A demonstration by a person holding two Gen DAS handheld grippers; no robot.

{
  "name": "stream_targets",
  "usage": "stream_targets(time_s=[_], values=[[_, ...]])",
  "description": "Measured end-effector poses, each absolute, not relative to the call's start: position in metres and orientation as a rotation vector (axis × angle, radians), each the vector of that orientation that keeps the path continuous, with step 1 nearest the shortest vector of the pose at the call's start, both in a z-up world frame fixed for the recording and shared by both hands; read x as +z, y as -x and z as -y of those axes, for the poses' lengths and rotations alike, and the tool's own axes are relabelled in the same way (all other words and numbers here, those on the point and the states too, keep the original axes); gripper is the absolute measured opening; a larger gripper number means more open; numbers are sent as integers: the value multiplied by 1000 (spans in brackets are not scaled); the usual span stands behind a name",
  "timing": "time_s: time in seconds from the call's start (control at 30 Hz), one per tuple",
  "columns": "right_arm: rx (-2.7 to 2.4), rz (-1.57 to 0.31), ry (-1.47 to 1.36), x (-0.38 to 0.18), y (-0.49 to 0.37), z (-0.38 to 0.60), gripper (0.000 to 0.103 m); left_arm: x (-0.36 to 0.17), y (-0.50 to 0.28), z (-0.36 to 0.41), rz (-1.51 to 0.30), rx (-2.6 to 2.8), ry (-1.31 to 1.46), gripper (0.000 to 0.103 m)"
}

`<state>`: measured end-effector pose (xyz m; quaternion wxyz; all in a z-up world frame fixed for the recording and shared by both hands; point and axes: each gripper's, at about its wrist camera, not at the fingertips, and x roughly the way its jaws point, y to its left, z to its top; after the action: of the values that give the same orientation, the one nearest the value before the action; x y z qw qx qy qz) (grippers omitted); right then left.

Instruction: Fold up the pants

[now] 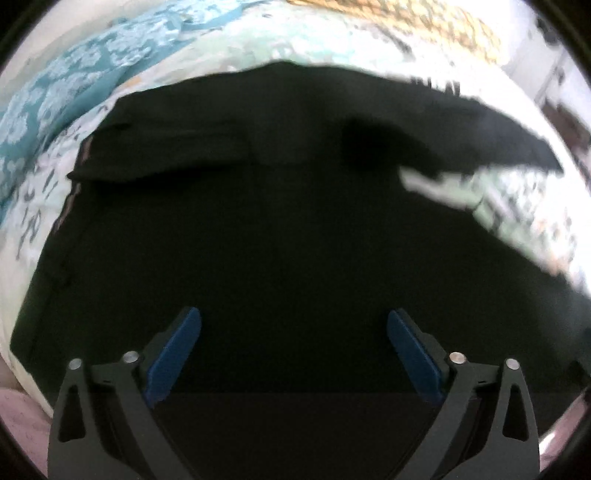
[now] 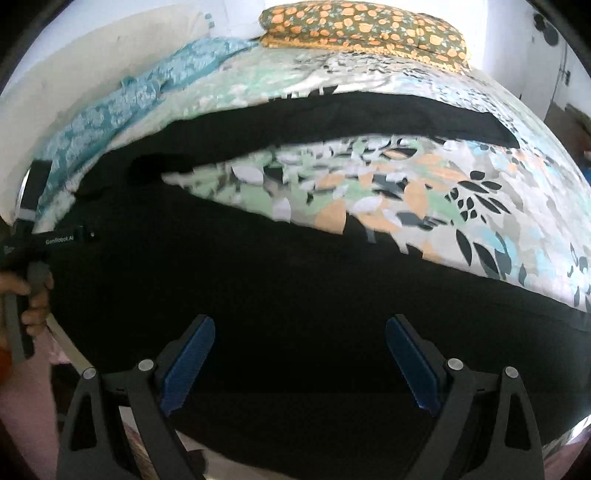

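The black pants [image 2: 295, 280] lie spread on the bed [image 2: 461, 192], legs splayed rightward, soft, limp and light, best pinched at a hem or waistband by the left claw [image 1: 293, 350] and right claw [image 2: 299, 360], both apart and empty.

One pair of black pants [image 2: 295, 280] is lying spread on one leaf-print bedsheet [image 2: 461, 192], its two legs forking apart. Two open grippers are hovering over it, the left gripper [image 1: 293, 350] and right gripper [image 2: 299, 360]. One orange-flowered pillow [image 2: 362, 29] and one teal patterned cloth [image 2: 122, 99] are sitting along the bed's far edge.
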<state>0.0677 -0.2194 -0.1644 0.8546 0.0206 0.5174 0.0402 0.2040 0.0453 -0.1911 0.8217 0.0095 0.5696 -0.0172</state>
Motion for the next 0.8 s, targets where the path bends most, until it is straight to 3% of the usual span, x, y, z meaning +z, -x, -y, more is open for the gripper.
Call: stream_targets(time_s=[0.17,0.8], values=[[86,-1126,-38,-187,-63,223,103,-195,-212,-46,-1196,-48,-20,103],[77,-1089,-2,-193,-59,219,103,-197,-200,-44,-1163,-49,-51,103]])
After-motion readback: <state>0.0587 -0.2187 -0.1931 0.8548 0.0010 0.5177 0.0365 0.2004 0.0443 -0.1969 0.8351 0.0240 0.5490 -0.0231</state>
